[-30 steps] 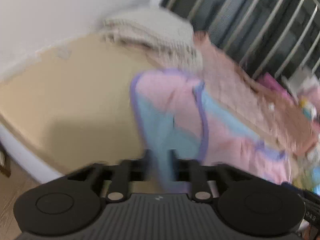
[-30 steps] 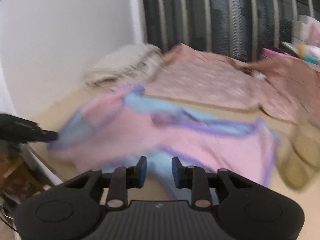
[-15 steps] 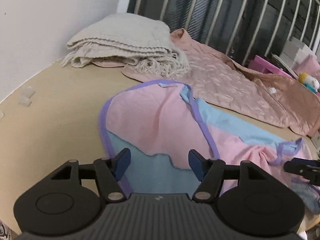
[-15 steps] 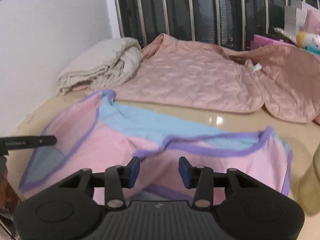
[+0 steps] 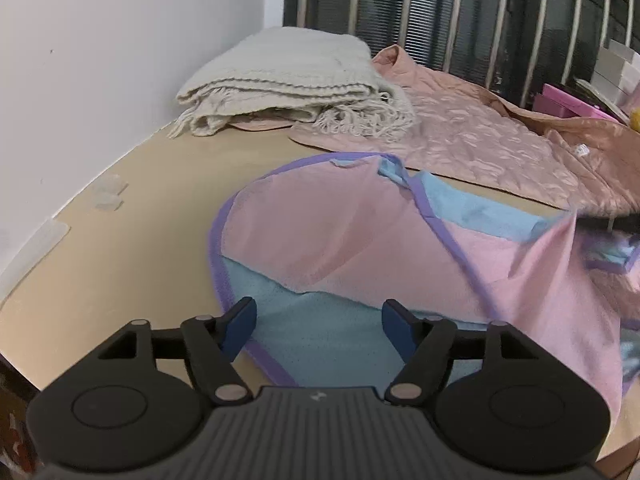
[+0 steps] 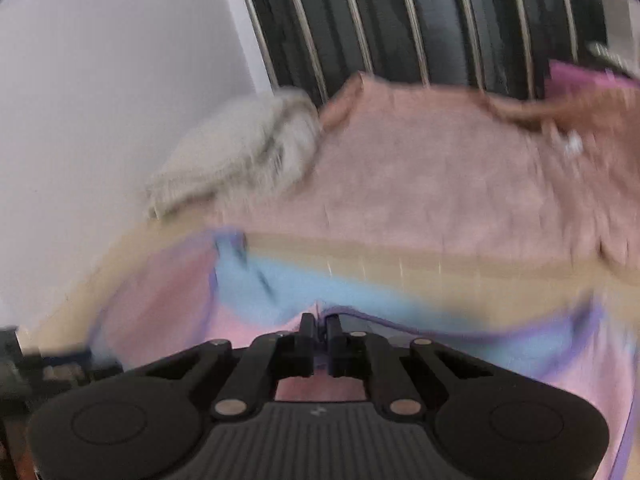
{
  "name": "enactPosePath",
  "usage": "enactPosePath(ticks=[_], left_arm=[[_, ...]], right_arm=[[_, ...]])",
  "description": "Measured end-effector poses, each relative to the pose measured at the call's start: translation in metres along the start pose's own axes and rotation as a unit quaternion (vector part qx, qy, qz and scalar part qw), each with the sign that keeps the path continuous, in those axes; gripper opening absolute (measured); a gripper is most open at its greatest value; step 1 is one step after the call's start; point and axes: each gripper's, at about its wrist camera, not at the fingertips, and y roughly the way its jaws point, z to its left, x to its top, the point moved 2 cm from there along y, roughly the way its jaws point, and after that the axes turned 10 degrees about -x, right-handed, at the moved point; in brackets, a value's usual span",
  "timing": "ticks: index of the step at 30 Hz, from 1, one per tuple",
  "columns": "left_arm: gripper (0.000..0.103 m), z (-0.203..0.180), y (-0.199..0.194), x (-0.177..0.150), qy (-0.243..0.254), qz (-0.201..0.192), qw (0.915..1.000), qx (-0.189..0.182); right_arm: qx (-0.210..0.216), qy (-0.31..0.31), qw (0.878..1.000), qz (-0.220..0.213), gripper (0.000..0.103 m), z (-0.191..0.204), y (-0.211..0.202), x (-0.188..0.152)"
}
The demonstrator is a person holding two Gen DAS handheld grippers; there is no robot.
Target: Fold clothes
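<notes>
Garment (image 5: 360, 248), pink and blue with purple trim, lies spread on the tan surface (image 5: 132, 264); our left gripper (image 5: 316, 326) hangs over its near blue hem, jaws opening and not touching the cloth, while our right gripper (image 6: 319, 336) has its jaws closed on a pinch of the purple-trimmed edge. Behind the garment we note a folded cream blanket (image 5: 288, 80) by the white wall (image 5: 120, 60), resting partly on a quilted pink jacket (image 5: 472, 148) that lies before dark railings (image 5: 460, 8). Right view is blurred.

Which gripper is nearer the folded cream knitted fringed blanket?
Left. The left gripper, jaws opening, hovers over the garment's near end, facing the blanket. The right gripper, shut on the pink-and-blue purple-trimmed garment, sits further away.
</notes>
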Motion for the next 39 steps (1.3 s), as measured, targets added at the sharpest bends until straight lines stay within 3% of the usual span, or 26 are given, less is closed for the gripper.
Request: enactPosePath(ticks=[3,5,7,8,10,14,17,19,20,21,22,24,29,31,33,35,39], left_arm=[[0.076,0.005,-0.004,0.004,-0.033,-0.004,0.9990,-0.029],[0.076,0.001,-0.012,0.004,-0.047,-0.019,0.9960,-0.073],[0.076,-0.005,-0.018,0.002,-0.037,-0.025,0.9928,-0.111],[0.076,-0.007,-0.019,0.001,-0.030,-0.027,0.9913,-0.126],[0.076,-0.009,-0.018,-0.001,-0.018,-0.026,0.9881,-0.151],[0.075,-0.001,-0.004,-0.003,-0.021,-0.002,0.9821,-0.187],[0.068,0.002,-0.004,-0.005,-0.005,-0.003,0.9813,-0.192],[0.065,0.003,-0.007,-0.009,0.004,-0.006,0.9826,-0.186],[0.065,0.003,-0.009,-0.011,0.010,-0.008,0.9835,-0.180],[0.065,0.004,-0.011,-0.013,0.017,-0.011,0.9850,-0.172],[0.065,0.004,-0.012,-0.014,0.022,-0.013,0.9872,-0.157],[0.065,0.006,-0.015,-0.016,0.025,-0.012,0.9904,-0.136],[0.066,0.006,-0.018,-0.016,0.019,-0.007,0.9917,-0.127],[0.066,0.005,-0.020,-0.014,0.012,-0.001,0.9917,-0.128],[0.067,0.004,-0.022,-0.013,0.003,0.005,0.9914,-0.131],[0.069,0.003,-0.025,-0.011,-0.003,0.006,0.9918,-0.128],[0.069,0.000,-0.026,-0.009,-0.010,0.009,0.9939,-0.110]], right_arm=[[-0.011,0.001,1.000,-0.022,0.005,-0.006,0.018,0.041],[-0.040,0.000,0.999,0.025,0.010,-0.014,0.046,0.048],[-0.066,-0.001,0.996,0.066,0.022,-0.022,0.070,0.053],[-0.063,0.001,0.997,0.054,0.024,-0.025,0.061,0.048],[-0.038,0.010,0.999,0.024,0.037,-0.028,0.031,0.030],[0.053,-0.006,0.998,0.013,0.039,-0.013,-0.032,-0.024],[0.092,-0.042,0.994,0.031,0.034,0.011,-0.048,-0.059],[0.084,-0.070,0.993,0.040,0.029,0.024,-0.047,-0.074],[0.072,-0.084,0.993,0.043,0.024,0.030,-0.045,-0.079],[0.066,-0.092,0.993,0.041,0.009,0.032,-0.045,-0.082],[0.060,-0.100,0.992,0.039,0.001,0.035,-0.045,-0.085],[0.054,-0.106,0.992,0.030,0.001,0.035,-0.059,-0.086],[0.022,-0.070,0.997,0.017,0.002,0.005,-0.093,-0.088],[-0.010,-0.070,0.997,0.024,0.014,-0.005,-0.097,-0.090],[0.004,-0.057,0.998,0.015,0.025,-0.008,-0.102,-0.092],[0.017,-0.041,0.999,0.007,0.026,-0.012,-0.106,-0.092],[0.004,-0.055,0.998,0.017,0.026,-0.007,-0.094,-0.097]])
